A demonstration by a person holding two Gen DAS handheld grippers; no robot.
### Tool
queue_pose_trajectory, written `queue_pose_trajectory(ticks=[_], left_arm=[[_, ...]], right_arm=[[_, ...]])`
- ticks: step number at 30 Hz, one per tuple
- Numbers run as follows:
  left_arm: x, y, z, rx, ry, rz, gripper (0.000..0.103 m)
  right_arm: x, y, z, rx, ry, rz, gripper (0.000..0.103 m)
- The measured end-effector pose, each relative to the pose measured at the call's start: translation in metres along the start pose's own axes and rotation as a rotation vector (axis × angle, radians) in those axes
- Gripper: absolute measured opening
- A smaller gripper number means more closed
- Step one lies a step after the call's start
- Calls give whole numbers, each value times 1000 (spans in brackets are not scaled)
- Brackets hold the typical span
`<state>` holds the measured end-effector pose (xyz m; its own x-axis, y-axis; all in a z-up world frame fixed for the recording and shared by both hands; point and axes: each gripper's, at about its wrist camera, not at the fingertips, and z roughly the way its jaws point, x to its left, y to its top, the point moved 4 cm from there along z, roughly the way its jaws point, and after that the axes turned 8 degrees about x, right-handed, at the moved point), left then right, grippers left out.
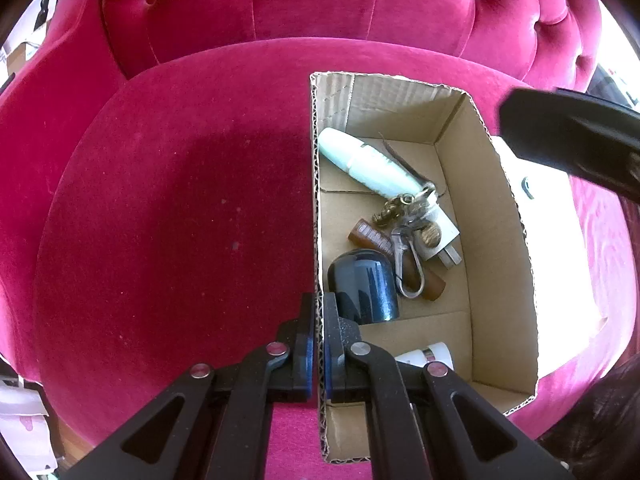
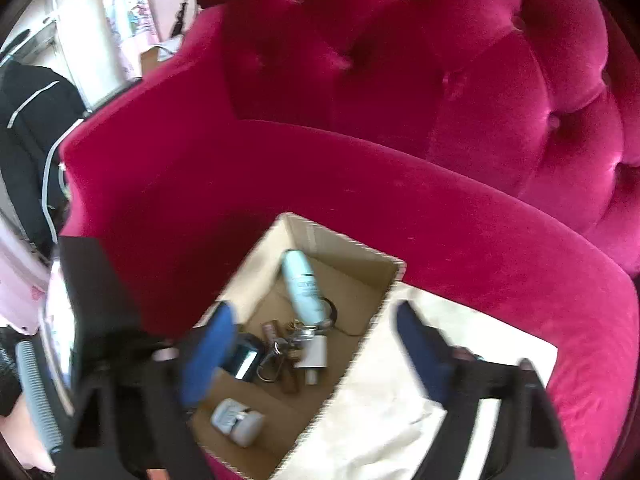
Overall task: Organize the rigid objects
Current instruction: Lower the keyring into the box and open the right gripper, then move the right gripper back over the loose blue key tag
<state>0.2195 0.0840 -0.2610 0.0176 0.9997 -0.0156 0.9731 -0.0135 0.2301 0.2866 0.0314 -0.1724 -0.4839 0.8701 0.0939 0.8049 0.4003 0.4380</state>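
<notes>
An open cardboard box (image 1: 492,216) sits on a pink velvet seat (image 1: 180,208). It holds a pale blue bottle (image 1: 368,166), a dark blue cup (image 1: 366,286), a bunch of keys (image 1: 408,232), a brown tube (image 1: 372,236) and a small white bottle (image 1: 428,354). My left gripper (image 1: 318,344) is shut on the box's left wall. My right gripper (image 2: 316,344) is open and empty above the box (image 2: 360,348); the pale blue bottle (image 2: 302,284), the keys (image 2: 280,352) and a white case (image 2: 238,422) lie below it.
The tufted pink backrest (image 1: 360,0) rises behind the seat. A white cloth (image 2: 420,392) lies right of the box. The right gripper's dark body (image 1: 572,140) shows at the upper right of the left wrist view. Room clutter (image 2: 36,120) stands at the left.
</notes>
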Motion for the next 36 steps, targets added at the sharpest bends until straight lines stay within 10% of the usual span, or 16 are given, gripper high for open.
queue_pose_trajectory(ticks=[36], left_arm=[[-2, -2, -1, -3, 5, 12, 3]], right_arm=[[-114, -16, -2, 36, -181, 226, 103]])
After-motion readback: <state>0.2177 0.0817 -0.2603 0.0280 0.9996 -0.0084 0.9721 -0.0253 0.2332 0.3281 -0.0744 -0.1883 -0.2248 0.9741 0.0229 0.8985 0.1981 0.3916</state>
